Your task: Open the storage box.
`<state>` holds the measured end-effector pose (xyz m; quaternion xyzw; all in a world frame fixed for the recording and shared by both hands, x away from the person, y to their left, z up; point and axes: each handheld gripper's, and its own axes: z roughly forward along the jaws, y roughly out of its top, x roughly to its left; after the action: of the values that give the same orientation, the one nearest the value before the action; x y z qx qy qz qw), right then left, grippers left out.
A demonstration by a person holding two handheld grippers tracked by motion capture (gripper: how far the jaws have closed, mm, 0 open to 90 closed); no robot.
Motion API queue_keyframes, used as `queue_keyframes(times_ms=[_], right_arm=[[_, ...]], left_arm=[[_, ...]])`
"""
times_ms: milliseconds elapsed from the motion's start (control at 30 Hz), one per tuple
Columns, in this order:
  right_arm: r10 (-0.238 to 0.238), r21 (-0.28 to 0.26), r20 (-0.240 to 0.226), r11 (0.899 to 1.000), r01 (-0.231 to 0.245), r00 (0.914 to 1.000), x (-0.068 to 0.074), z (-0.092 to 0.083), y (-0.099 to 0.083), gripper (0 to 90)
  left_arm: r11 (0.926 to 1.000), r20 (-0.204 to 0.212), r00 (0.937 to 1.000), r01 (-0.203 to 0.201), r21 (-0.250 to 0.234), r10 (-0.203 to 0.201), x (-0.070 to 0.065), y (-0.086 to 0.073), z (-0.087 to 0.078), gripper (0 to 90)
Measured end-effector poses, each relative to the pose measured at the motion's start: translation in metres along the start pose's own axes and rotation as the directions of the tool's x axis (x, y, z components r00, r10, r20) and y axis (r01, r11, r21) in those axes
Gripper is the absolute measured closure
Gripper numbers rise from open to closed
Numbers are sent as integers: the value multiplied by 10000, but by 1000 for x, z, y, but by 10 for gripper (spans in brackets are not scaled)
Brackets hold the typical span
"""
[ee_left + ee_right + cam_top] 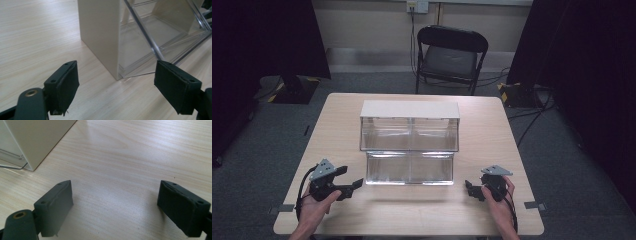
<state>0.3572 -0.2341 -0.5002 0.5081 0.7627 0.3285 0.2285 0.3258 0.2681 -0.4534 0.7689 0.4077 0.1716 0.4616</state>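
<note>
With both the left gripper [348,179] and right gripper [473,190] spread wide and empty, the clear, apparently empty two-tier plastic bin organiser [409,145] sat mid-frame, best approached squarely and slowly.

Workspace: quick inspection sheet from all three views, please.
Surface: light wood table, bare around the unit.
Job's things: clear drawer unit with beige top, centred; compartments look empty.
Clutter: nothing seen on the table.
Grippers: left gripper open, held left of the unit; right gripper open, held right of it; neither touches it.
Cables: one trails from each gripper toward the person; more lie on the floor at right.
Surroundings: black folding chair behind the table, grey floor, dark curtains both sides.
</note>
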Motion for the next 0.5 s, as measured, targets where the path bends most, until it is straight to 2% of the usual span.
queue_keyframes(times_ms=[267,367,500], right_arm=[[2,0,0,10000,-2,10000,0,0,0,122],[12,1,12,10000,-12,10000,0,0,0,122],[27,-6,16,10000,-27,10000,0,0,0,121]], left_arm=[[10000,458,9989,-97,8,96,-5,0,0,169],[9994,765,9966,-330,139,318,-7,-1,2,160],[9984,833,9952,-527,202,509,-11,-4,6,159]])
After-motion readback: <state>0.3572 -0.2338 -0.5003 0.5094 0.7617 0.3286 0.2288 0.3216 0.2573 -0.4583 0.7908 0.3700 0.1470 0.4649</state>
